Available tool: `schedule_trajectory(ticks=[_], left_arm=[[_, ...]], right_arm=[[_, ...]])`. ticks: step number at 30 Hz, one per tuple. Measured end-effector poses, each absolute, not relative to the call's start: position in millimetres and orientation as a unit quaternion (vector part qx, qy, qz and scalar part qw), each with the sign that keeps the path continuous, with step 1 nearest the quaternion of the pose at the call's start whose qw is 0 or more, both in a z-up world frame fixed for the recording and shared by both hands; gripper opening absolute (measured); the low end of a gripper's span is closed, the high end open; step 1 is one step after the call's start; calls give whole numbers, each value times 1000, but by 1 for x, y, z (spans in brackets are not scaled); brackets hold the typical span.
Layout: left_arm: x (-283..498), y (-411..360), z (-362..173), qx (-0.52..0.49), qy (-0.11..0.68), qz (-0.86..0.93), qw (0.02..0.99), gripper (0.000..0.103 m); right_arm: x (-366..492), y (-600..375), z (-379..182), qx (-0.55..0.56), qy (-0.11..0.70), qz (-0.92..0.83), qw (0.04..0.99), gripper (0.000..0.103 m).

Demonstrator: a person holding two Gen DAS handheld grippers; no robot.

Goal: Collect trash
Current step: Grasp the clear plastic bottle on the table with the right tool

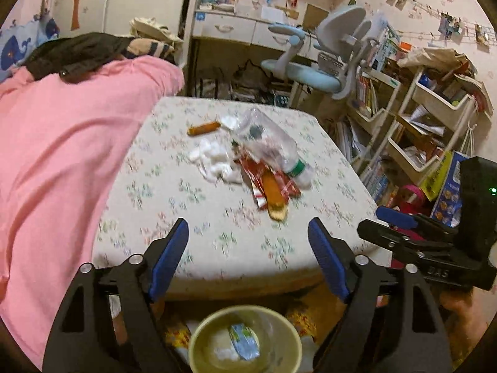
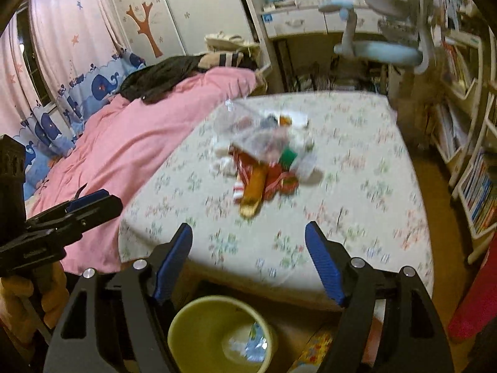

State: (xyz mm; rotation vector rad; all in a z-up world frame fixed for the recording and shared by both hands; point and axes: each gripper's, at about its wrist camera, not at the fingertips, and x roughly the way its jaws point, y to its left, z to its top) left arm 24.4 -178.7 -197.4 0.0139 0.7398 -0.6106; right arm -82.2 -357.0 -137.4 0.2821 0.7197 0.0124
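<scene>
A pile of trash lies mid-table: a clear plastic bottle [image 1: 273,143] with a green cap [image 2: 287,156], red wrappers [image 1: 267,183], an orange snack stick [image 1: 275,197], white tissues [image 1: 211,160] and a small sausage [image 1: 203,128]. A yellow-green bin [image 1: 245,340] stands on the floor below the table's near edge, with a blue-green wrapper [image 1: 243,340] and tissue inside; it also shows in the right wrist view [image 2: 222,334]. My left gripper [image 1: 248,233] is open and empty above the bin. My right gripper [image 2: 248,236] is open and empty beside it.
The table [image 1: 223,227] has a floral cloth. A pink blanket [image 1: 62,143] on a bed lies to the left. A desk chair [image 1: 326,62] and white shelf racks [image 1: 428,118] full of books stand to the right. A red object [image 2: 475,295] is at the right floor.
</scene>
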Motion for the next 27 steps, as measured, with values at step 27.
schedule_trajectory(ticks=[27], left_arm=[[76,-197,-211,-23,360,-271,892,79]], right_arm=[[36,-381,-125,35,363,30,931,82]])
